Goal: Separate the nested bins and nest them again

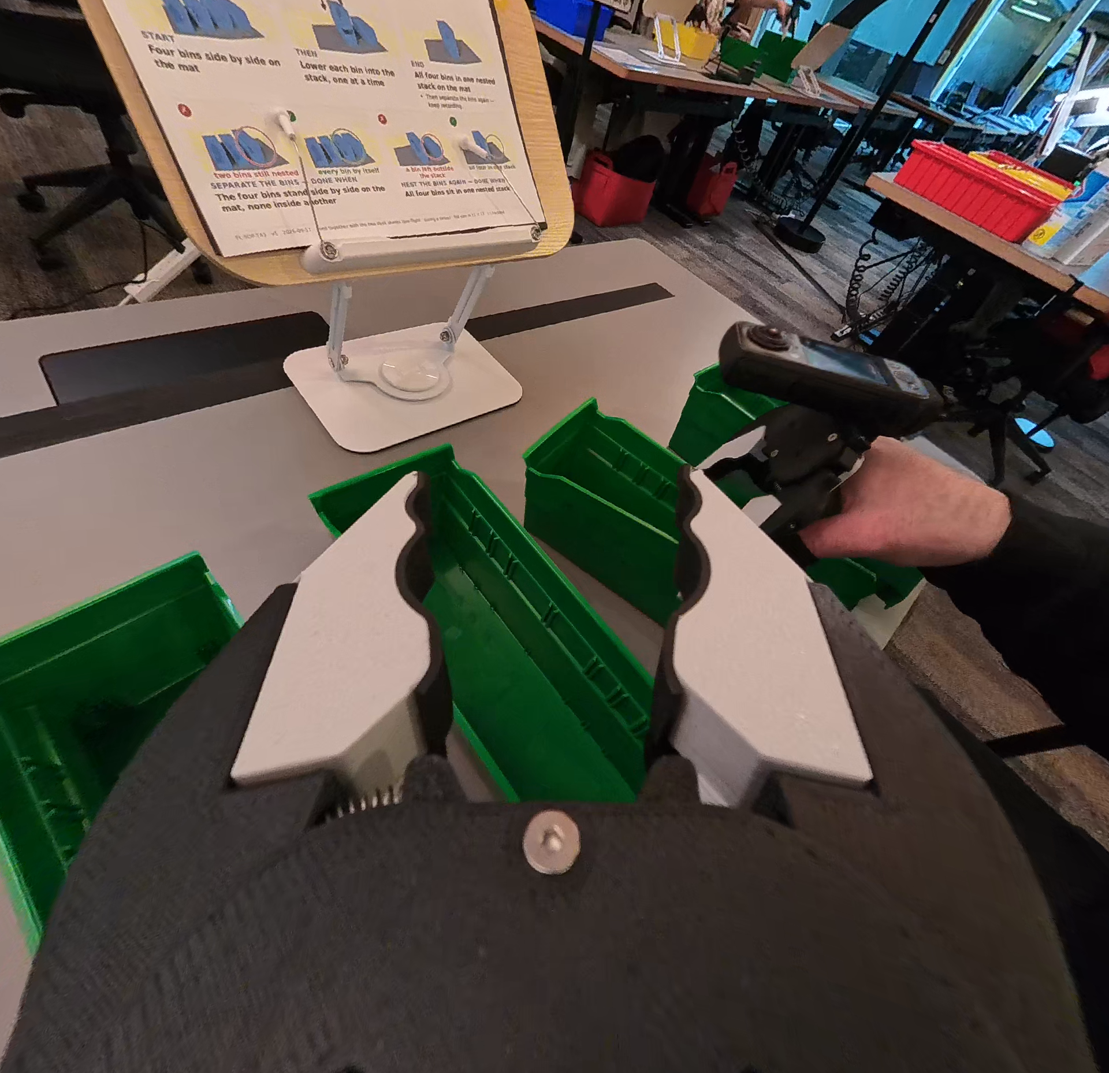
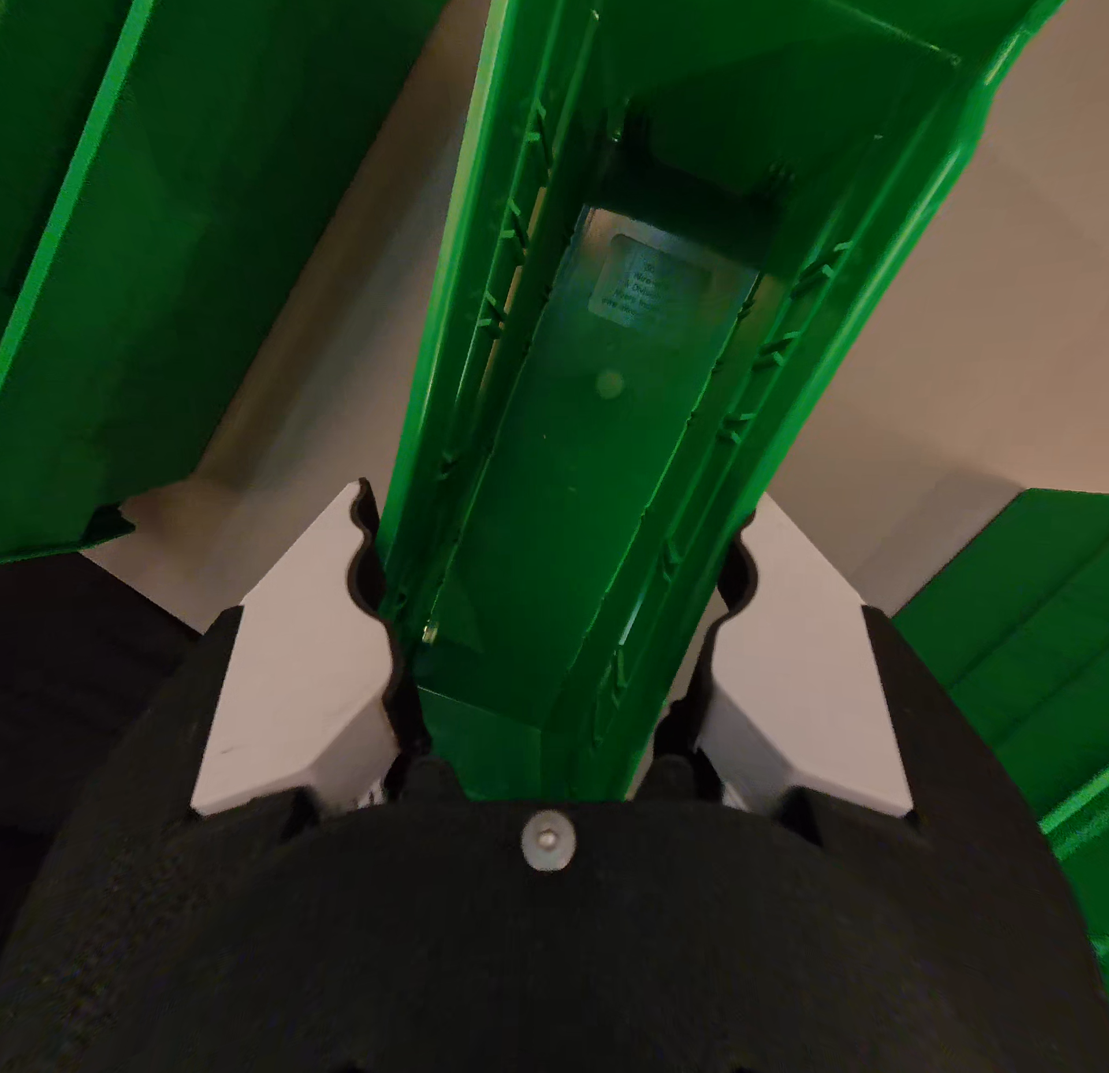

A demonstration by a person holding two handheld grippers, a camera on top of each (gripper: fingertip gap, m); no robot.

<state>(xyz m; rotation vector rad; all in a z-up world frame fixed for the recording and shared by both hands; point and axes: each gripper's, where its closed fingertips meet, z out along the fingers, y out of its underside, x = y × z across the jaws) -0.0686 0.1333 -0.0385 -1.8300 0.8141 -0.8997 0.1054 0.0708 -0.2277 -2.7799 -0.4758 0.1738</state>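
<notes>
On the grey tabletop (image 1: 180, 474) in front of you, four green bins stood side by side, none inside another. Behind them a white stand (image 1: 402, 384) held a wooden board with an instruction sheet (image 1: 324, 101). Beyond the table the room was an open workspace: long desks, a red bin (image 1: 975, 195) and a yellow bin (image 1: 690, 38) on other tables, black office chairs and patterned carpet.

Your left gripper (image 1: 549, 540) hovered above the second bin from the left (image 1: 528, 624), its white fingers (image 1: 348, 618) spread wide and touching nothing. The leftmost bin (image 1: 102, 672) lay just beside it, and the third bin (image 1: 600, 504) sat further right.

Your right hand (image 1: 900, 504) reached in from the right with its palm around the black handle of the right gripper (image 2: 549, 570), which pointed down at the rightmost bin (image 2: 630, 384). In the right wrist view that bin's narrow end sat between the spread fingers (image 2: 300, 654); the left finger pad touched the bin's wall, but I cannot tell whether the right pad pressed on it.
</notes>
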